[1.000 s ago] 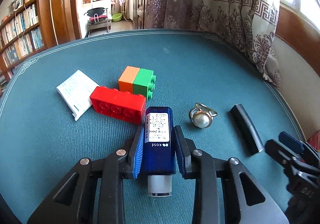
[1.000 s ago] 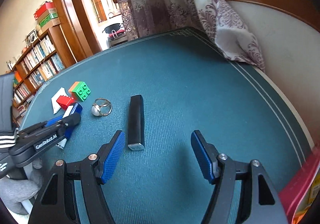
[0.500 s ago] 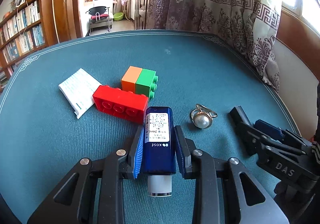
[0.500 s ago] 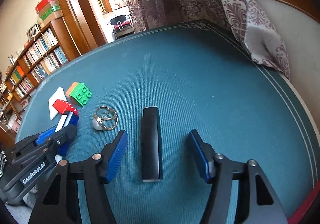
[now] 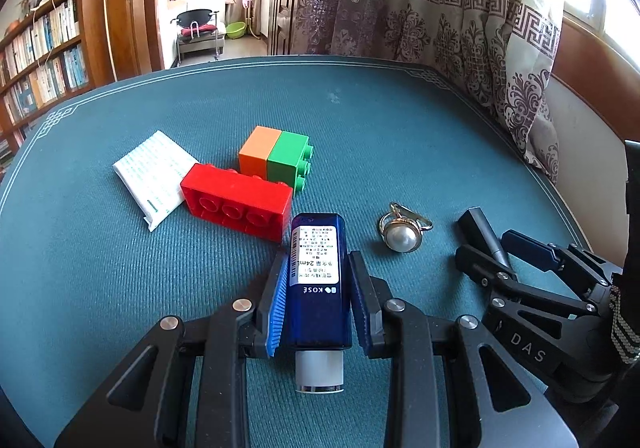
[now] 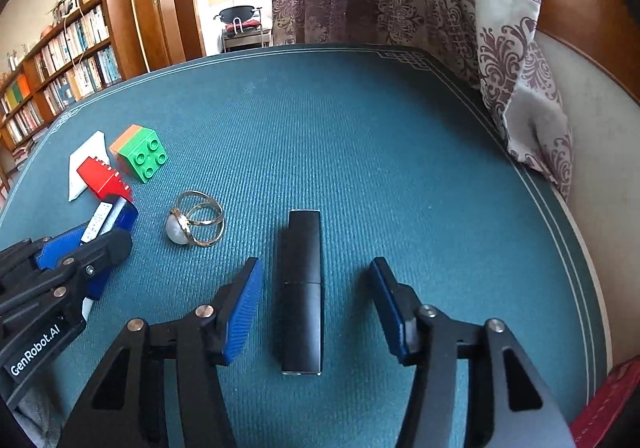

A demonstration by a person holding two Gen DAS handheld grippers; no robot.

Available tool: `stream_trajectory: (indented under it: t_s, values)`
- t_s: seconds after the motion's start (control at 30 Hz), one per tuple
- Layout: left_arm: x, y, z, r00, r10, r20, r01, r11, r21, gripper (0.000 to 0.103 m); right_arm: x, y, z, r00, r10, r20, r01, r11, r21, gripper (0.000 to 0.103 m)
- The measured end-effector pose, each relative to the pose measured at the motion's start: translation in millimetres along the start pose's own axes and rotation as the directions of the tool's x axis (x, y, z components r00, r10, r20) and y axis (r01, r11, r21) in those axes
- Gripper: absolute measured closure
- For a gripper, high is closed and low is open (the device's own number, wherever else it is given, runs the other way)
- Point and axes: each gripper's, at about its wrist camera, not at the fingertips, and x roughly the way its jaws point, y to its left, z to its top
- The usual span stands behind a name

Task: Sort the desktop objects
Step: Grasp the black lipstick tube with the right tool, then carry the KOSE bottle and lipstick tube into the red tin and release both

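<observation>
On the teal table mat (image 6: pixel 360 128), you're clamping the blue bottle (image 5: pixel 318 280) in your left gripper (image 5: pixel 318 302): both pads are pressing its sides, label facing up, grey cap pointing back toward the camera, base sitting just beside the red brick (image 5: pixel 236 200). Your right gripper (image 6: pixel 316 308) is straddling the black tube (image 6: pixel 302 288) and its jaws are closing, but the pads aren't touching it: there's a narrow gap on the left side and a wider one on the right. The tube is lying flat on the mat, running lengthwise between the fingers. The pearl ring (image 6: pixel 196 222) is sitting between bottle and tube, apart from both. The orange-green block (image 5: pixel 276 158) is touching the red brick's far side, and the white paper packet (image 5: pixel 154 176) is lying with its corner tucked against that brick's left end.
</observation>
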Motion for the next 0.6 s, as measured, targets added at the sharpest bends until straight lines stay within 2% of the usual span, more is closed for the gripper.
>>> stream_trajectory:
  t_s: [0.13, 0.27, 0.6]
  values:
    - [-2, 1, 0, 1.000, -0.004, 0.003, 0.004, 1.000, -0.002, 0.072, -1, 1, 0, 1.000, 0.010, 0.007, -0.010, 1.000, -0.014, 0.058]
    - [-2, 2, 0, 1.000, -0.005, 0.002, 0.005, 1.000, -0.006, 0.072, -4, 4, -3, 1.000, 0.027, 0.015, -0.026, 0.999, -0.025, 0.081]
    - [-7, -2, -2, 1.000, -0.015, 0.007, 0.015, 1.000, 0.002, 0.072, -13, -7, -12, 0.996, 0.089, 0.013, -0.090, 0.995, 0.042, 0.081]
